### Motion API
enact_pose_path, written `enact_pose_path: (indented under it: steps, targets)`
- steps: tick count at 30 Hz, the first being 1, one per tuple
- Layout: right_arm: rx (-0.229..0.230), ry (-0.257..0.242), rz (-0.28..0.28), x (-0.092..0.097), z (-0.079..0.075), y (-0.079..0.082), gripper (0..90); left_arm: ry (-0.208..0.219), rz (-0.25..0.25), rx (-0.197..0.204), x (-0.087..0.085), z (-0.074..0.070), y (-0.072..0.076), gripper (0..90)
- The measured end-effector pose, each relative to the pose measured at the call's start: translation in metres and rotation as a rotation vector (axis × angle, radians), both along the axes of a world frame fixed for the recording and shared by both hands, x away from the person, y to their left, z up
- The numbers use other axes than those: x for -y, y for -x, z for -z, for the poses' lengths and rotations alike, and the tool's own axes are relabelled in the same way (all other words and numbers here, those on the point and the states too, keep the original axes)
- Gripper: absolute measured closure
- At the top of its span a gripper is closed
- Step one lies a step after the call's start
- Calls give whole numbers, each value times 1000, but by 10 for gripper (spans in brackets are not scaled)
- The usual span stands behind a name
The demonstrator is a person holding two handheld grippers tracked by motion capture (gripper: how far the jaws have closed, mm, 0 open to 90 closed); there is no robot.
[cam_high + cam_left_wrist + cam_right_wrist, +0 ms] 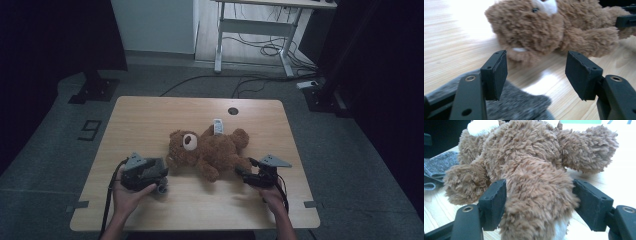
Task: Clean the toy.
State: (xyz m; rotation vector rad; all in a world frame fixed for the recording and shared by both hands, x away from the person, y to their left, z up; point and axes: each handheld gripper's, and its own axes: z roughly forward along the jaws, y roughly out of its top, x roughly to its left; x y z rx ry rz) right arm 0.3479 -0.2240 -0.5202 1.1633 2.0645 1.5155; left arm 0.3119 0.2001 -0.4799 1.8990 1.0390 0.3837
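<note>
One brown teddy bear [209, 149] lies on its back near the middle of the light wooden counter [150, 117], its long axis running roughly left to right across the counter: the head with its pale muzzle points toward the person's left, the legs toward the right, and a white tag [218, 127] sticks out from its far side. In the high view the two hand-held grippers sit at opposite ends of the bear, one in each of the person's hands. The left hand-held gripper [161, 176] rests just beside the bear's head; in the left gripper view its two black jaws stand wide apart with nothing between them but bare wood, the bear's head [529, 27] lying a little beyond the tips. A piece of grey knit fabric [519, 105] lies on the counter under and just ahead of those jaws (whether it is a sock or a small cloth cannot be told). The right hand-held gripper [243, 173] reaches in at the bear's lower end; in the right gripper view its jaws are clamped on one furry leg [536, 202], a pad pressing into the fur on each side, with the leg's end and a pale patch toward the camera. The same grey fabric [439, 167] shows at the far left of that view, past the bear's arm. A round hole [233, 111] marks the counter's far edge.
</note>
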Motion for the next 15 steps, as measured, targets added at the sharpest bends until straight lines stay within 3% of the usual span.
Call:
enact_pose_path:
  steps: [4,8,15]
  targets:
    - [5,-12,2,4,-1,6,286,-25,-1,-10,5,7,5,348]
    - [13,-19,5,11,-1,18,278,-31,-31,8,2,12,15,371]
    - [-17,-12,21,30,6,40,256,-31,-37,6,-5,16,28,369]
